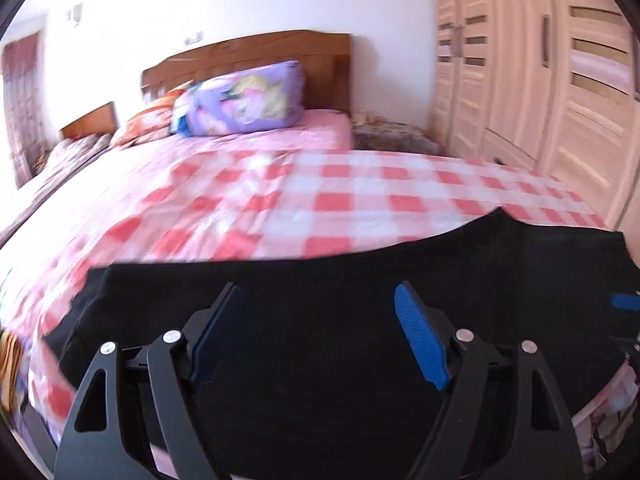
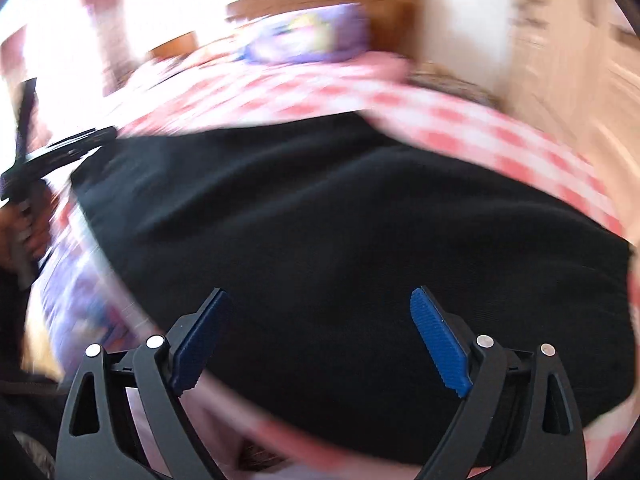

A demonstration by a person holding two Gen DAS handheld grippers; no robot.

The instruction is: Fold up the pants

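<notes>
The pants (image 1: 360, 264) lie spread flat on the bed (image 1: 280, 184), at its near end, on top of the bedcover (image 1: 340, 200). At the far end two pillows (image 1: 244, 100) lean against the headboard (image 1: 260, 56), one beside the other. The wardrobe (image 1: 540, 80) stands along the right side of the bed, and a rug (image 1: 392, 136) fills the gap between them near the headboard. A second bed (image 1: 76, 144) sits to the left of the first. The left tool (image 1: 318, 300) hangs over the pants near their left edge, and the right tool (image 2: 322, 300) over their near edge, neither touching the cloth
</notes>
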